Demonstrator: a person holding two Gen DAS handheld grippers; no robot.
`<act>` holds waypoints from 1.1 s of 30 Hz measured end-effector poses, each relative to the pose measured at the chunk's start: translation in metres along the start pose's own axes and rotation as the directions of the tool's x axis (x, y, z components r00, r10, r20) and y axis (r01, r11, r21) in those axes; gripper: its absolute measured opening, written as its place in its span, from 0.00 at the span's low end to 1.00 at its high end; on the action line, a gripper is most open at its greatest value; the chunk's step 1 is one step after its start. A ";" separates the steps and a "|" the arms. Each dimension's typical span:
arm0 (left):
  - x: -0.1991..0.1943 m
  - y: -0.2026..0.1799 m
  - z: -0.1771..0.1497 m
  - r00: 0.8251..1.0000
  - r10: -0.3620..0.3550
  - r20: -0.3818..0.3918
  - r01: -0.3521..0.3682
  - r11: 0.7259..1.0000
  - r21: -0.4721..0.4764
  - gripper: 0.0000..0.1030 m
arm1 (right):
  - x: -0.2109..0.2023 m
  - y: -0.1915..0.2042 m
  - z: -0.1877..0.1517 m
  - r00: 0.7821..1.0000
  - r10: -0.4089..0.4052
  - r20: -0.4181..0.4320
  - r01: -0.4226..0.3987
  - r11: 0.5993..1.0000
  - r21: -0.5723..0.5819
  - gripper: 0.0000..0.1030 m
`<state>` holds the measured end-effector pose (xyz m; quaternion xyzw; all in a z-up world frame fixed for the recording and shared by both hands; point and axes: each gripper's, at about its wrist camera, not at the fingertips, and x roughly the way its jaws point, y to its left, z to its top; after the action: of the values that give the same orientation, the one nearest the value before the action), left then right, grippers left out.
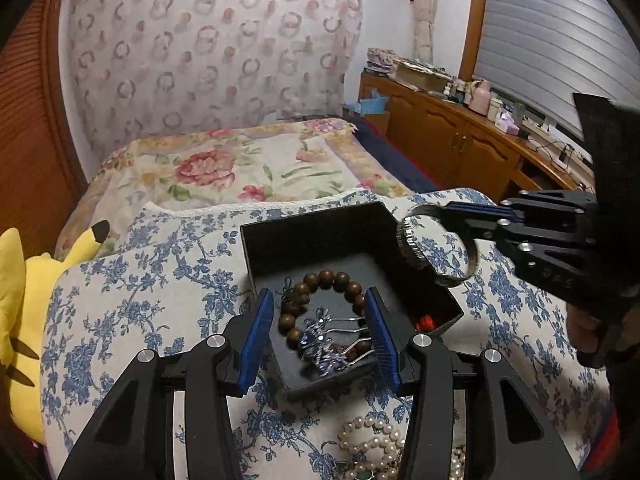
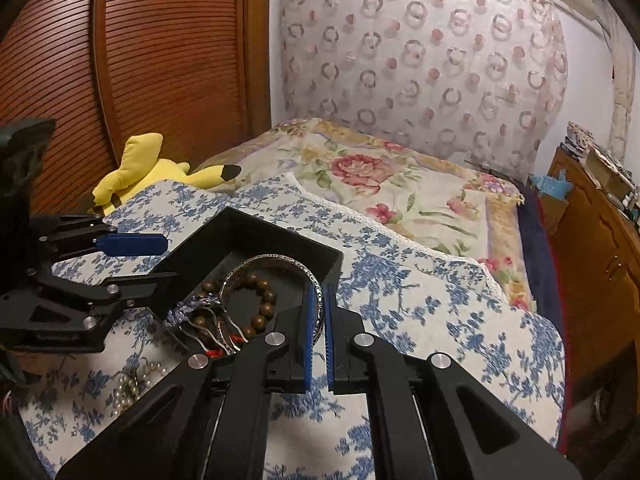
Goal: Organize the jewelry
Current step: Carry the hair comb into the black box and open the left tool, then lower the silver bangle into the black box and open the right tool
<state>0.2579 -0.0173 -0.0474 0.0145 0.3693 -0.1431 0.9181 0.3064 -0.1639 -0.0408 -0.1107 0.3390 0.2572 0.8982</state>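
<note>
A black open box (image 1: 320,220) sits on a blue-flowered cloth (image 1: 140,300). In it lie a brown wooden bead bracelet (image 1: 316,280), silver tasselled hairpins (image 1: 324,344) and something red (image 1: 424,322). My left gripper (image 1: 320,332) is open, its blue pads straddling the box's near corner over the beads with nothing pressed between them. My right gripper (image 2: 319,314) is shut on a silver bangle (image 2: 272,258), held upright just above the box (image 2: 240,224), over the bead bracelet (image 2: 256,304). From the left wrist, the bangle (image 1: 436,248) hangs at the box's right edge. A pearl necklace (image 1: 372,448) lies in front of the box.
A yellow plush toy (image 1: 24,320) lies at the left of the cloth. Behind it spreads a rose-patterned quilt (image 1: 240,168). A wooden cabinet (image 1: 460,136) with bottles and boxes runs along the right wall. A slatted wooden door (image 2: 168,60) stands at the left.
</note>
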 end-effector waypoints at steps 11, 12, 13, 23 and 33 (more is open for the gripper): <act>-0.018 0.025 -0.010 0.998 0.054 0.025 -0.053 0.997 -0.048 0.62 | 0.043 0.025 0.014 0.999 0.011 -0.050 -0.015 0.997 -0.075 0.06; -0.020 0.027 -0.012 0.998 0.056 0.026 -0.055 0.997 -0.052 0.62 | 0.047 0.027 0.014 0.998 0.004 -0.057 -0.009 0.997 -0.082 0.06; -0.021 0.029 -0.014 0.998 0.061 0.024 -0.059 0.997 -0.056 0.63 | 0.050 0.028 0.014 0.998 0.001 -0.064 -0.006 0.997 -0.083 0.06; -0.038 0.040 -0.039 0.997 0.078 0.011 -0.077 0.992 -0.100 0.65 | 0.059 0.032 0.010 0.996 -0.009 -0.088 0.001 0.995 -0.095 0.09; -0.055 0.035 -0.065 0.997 0.076 -0.006 -0.076 0.990 -0.117 0.65 | 0.010 0.036 0.000 1.000 -0.017 -0.020 0.016 0.998 -0.062 0.09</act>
<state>0.1854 0.0387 -0.0598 -0.0254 0.3771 -0.0862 0.9218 0.2935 -0.1296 -0.0488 -0.1440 0.3391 0.2592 0.8928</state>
